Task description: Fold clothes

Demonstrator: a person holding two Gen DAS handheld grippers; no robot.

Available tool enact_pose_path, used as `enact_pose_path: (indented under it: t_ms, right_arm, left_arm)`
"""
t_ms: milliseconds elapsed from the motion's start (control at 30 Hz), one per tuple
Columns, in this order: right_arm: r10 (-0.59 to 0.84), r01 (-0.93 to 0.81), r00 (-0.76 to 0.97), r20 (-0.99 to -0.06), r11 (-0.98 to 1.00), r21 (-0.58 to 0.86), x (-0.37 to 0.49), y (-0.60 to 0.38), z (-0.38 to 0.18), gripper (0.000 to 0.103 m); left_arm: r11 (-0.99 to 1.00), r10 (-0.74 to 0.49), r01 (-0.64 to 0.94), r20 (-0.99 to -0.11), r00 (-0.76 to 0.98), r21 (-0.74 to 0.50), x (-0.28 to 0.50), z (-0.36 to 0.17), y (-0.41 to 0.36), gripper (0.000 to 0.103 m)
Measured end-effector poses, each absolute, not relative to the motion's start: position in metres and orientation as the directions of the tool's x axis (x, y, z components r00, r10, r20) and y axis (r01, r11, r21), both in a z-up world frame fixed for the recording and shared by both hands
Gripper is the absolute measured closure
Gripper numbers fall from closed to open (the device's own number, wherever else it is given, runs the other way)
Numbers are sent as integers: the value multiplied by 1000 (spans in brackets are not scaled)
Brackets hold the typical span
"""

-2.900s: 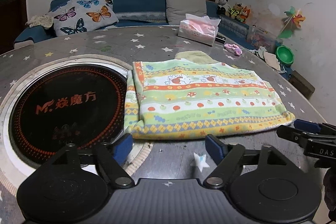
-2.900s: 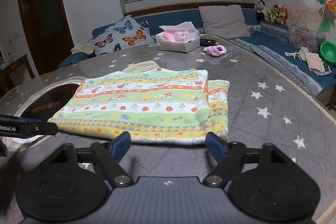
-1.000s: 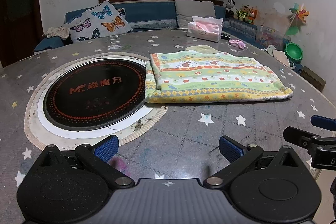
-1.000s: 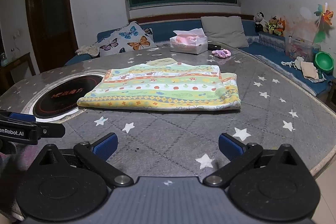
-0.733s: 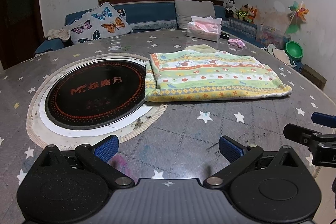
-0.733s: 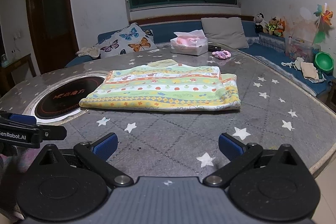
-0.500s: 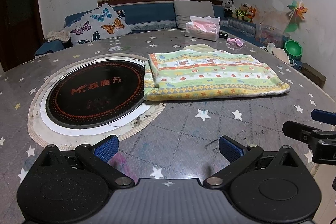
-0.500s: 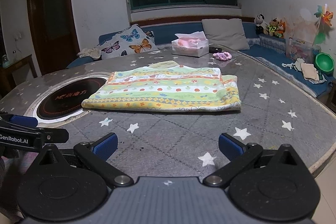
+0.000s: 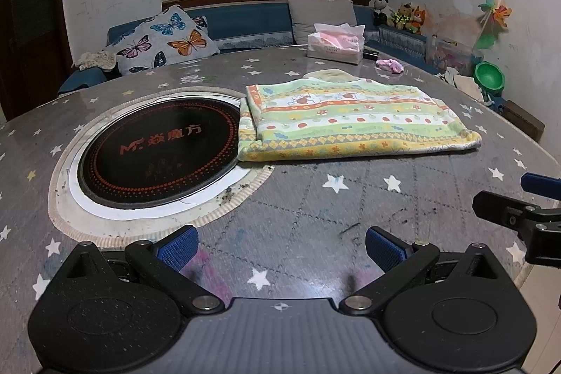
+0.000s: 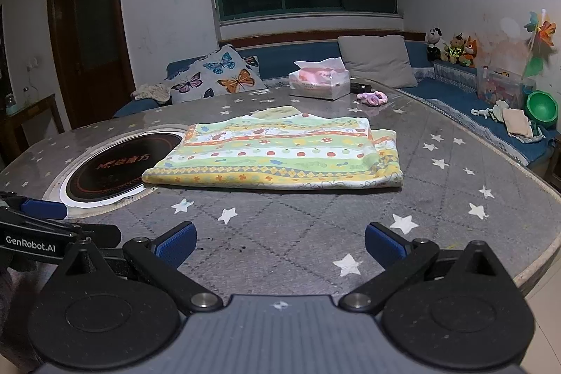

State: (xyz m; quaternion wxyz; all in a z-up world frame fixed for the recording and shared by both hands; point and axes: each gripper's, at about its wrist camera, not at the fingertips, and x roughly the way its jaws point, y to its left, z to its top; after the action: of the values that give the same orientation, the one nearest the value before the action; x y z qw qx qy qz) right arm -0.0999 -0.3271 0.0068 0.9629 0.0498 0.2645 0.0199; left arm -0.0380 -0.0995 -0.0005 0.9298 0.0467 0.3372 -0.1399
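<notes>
folded garment [image 9: 354, 121] | on table [image 9: 315, 219], well ahead of both jaws | both jaws wide open, empty

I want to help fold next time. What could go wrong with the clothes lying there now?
The folded striped garment has one end lying on the rim of the black cooktop; if that is hot, the cloth might scorch. The table shows dark crumbs near the cloth, so dragging it could dirty it. Both grippers, left and right, are open and empty.
</notes>
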Motion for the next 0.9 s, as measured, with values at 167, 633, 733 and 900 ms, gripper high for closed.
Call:
enact_pose_path:
  t_ms: [167,633,733,900]
  right_arm:
    - [66,-13,861,-505,994,108,-101,-326,8,0]
    - [69,-13,858,-509,994,112,-99,-325,6,0]
    - [68,-12,856,-512,994,113,-98,-326,5,0]
    - [70,-12,853,-517,993,113,-96,-326,4,0]
  left_arm:
    - [955,-229,296,-640,734,-2,-40,-1,-100,0]
    - [955,-219,297,-647,731,12,-40,-4,-103,0]
    - [954,-218,299,-648,730,16,-40,-4,-104,0]
    - [953,-216,302,-651,728,22,-39,-5,-107,0]
